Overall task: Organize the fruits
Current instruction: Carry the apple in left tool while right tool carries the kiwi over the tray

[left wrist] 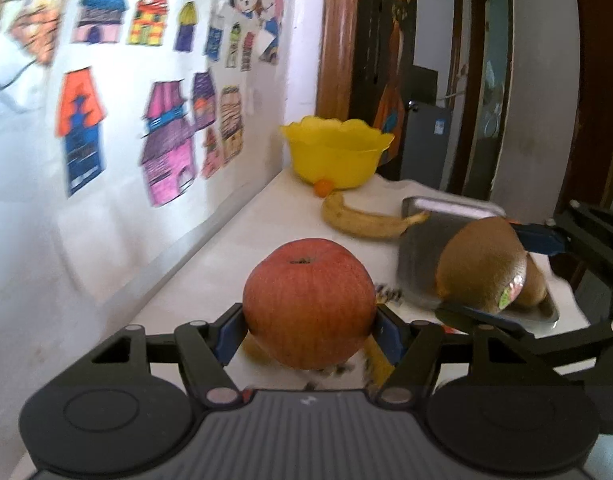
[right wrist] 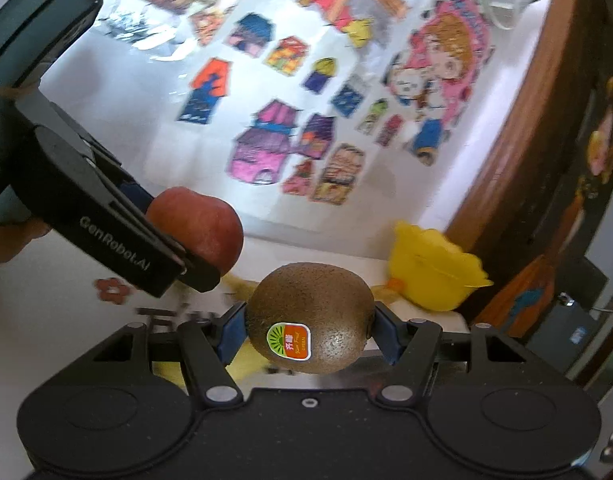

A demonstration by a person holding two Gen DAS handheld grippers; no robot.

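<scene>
Your left gripper is clamping the apple, blue fingers pressing both sides, bottom centre of the left wrist frame, lifted off the worktop. Your right gripper is clamping a kiwi, sticker facing the camera, lower centre of the right wrist frame. In the left view that kiwi is sitting right of centre, in front of a metal tray; a second kiwi is lying in the tray behind it. A banana is lying mid-frame on the worktop, a small orange touching the yellow bowl above it.
</scene>
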